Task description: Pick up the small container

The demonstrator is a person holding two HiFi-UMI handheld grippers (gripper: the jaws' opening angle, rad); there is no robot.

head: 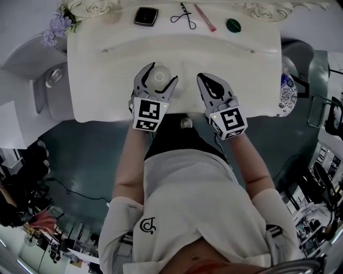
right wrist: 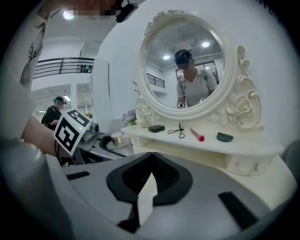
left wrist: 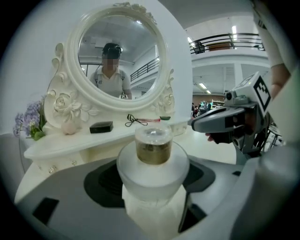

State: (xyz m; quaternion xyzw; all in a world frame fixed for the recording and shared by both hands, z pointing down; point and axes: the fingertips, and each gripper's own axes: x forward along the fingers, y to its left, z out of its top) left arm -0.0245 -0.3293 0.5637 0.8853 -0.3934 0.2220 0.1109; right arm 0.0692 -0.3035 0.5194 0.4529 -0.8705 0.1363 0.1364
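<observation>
Okay, white dressing table point(head: 107, 80) fills the far half of the head view, and I stand at its near edge. Big oval mirror point(left wrist: 117, 51) in a carved white frame rises at the far side. It reflects a person in a pale shirt. Purple flowers point(head: 56, 27) sit at the far left corner.

My left gripper point(head: 159, 80) is over the near middle of the table. Its jaws stand wide, one on each side of the small container point(left wrist: 152, 154), and they close against its round frosted body. The container is a frosted jar with a gold collar and a clear cap, upright between the jaws. Can't tell if it rests on the table or is lifted.

My right gripper point(head: 203, 80) is just beside it on the right. Its jaws are together, only a thin sliver shows between them, and it holds nothing.

Along the far shelf, left to right, well apart from both grippers: black case point(head: 145, 16), eyelash curler point(head: 185, 16), red-tipped stick point(head: 205, 17), small green item point(head: 233, 25)
</observation>
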